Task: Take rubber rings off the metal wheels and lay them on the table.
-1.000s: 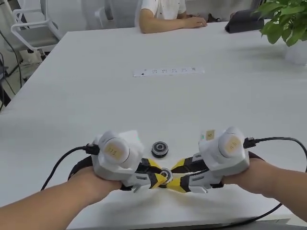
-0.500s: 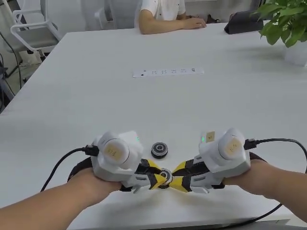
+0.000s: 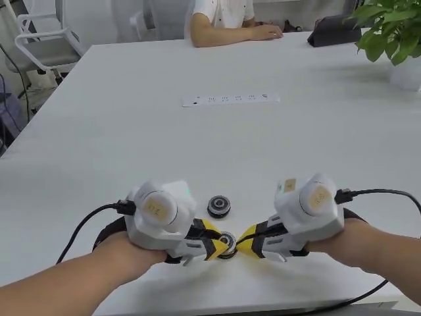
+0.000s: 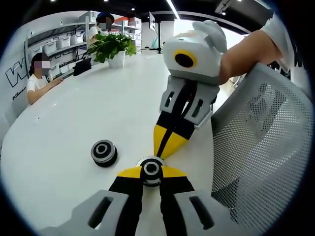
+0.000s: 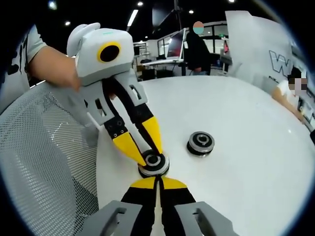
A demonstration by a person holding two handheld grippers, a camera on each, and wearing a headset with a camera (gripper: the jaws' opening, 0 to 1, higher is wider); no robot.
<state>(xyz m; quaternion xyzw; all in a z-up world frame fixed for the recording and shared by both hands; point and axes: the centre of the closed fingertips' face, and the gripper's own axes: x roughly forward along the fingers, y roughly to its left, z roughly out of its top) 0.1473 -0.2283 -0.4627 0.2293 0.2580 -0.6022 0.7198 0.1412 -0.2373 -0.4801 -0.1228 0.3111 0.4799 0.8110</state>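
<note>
— Starting at the left, what is the left hand-held gripper [image 3: 218, 245] doing?

— It is clamped on a small metal wheel [image 3: 227, 240], one yellow jaw on each side, low over the near edge of the white tabletop [image 3: 197, 151]. The left gripper view shows the wheel's hub facing the camera between the two tips.

— And just past that wheel?

— A second wheel [image 3: 219, 206] lies flat on the tabletop, a little farther from the person and apart from both tools. Its dark rubber ring [image 4: 94, 156] sits around the rim.

— What about the right side?

— The right hand-held gripper [image 3: 245, 235] points in toward the left one, so the two meet tip to tip at the held wheel. Its jaws are pressed together with no gap showing, and the closed point touches the wheel's edge. I cannot tell whether any rubber is pinched between them.

— Anything else on the surface?

— A white power strip [image 3: 230, 99] lies well beyond, near the middle, and a green plant [image 3: 388, 29] stands at the far right corner. Cables trail back from both tools past the person's forearms.
</note>
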